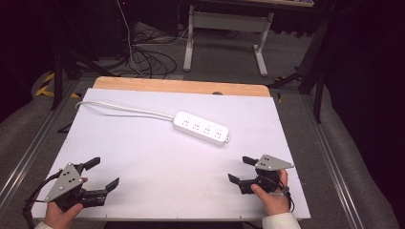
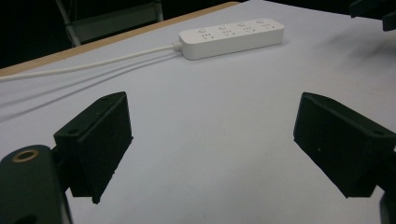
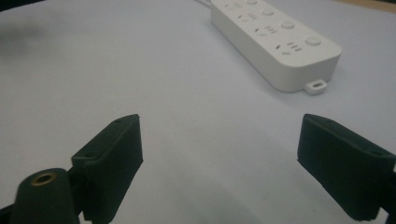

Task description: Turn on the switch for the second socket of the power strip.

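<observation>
I am seeing a smooth white oblong power strip (image 1: 201,128) lying on the matte table (image 1: 157,191); both the left gripper (image 1: 105,174) and the right gripper (image 1: 240,169) are resting with jaws spread, holding nothing.

No text, brand, label or number can be read. The white power strip (image 3: 275,44) on the counter (image 1: 157,162) shows only socket holes and round buttons, no legible marking.

White power strip (image 1: 201,128), white cord (image 1: 125,110). Tabletop (image 1: 157,176) pale lavender-white, plain; tan wood strip (image 1: 181,86) along far edge. Both grippers black, left gripper (image 1: 101,174) and right gripper (image 1: 241,170), each with a grey plate. Floor grey carpet (image 1: 224,59).
</observation>
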The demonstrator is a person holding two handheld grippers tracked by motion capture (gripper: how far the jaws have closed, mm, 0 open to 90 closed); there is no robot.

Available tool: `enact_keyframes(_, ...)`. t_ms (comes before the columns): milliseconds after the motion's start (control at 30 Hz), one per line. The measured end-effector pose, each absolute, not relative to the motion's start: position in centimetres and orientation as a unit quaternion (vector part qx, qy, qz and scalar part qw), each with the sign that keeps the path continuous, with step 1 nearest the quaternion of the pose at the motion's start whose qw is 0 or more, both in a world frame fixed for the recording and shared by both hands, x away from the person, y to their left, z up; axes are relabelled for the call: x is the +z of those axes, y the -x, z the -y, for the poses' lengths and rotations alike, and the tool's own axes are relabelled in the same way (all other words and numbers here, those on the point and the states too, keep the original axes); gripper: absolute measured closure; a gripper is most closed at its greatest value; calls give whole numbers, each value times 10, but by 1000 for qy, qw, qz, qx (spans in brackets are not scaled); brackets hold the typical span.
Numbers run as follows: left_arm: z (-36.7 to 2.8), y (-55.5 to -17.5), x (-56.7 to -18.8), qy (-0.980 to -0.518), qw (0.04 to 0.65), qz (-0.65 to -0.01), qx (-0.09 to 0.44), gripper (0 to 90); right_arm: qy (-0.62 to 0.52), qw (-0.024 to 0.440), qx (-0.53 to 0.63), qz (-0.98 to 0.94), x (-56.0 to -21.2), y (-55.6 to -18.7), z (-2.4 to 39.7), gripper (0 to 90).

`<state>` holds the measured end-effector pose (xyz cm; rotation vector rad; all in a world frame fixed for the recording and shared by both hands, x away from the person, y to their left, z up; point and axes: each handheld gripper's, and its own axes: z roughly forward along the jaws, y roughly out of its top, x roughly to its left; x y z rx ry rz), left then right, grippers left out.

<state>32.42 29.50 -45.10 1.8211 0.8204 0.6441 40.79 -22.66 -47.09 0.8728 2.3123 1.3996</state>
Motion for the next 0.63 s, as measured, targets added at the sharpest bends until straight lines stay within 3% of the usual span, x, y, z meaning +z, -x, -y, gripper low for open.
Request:
enact_keyframes(267,-296,-330,-457,-760,496,-344,242,116,-305,168,448,-823,-481,-404,230,144)
enact_keyframes(633,-296,-332,-460,-757,492,-346,253,115,-298,161,472,-814,-478,-404,233,148)
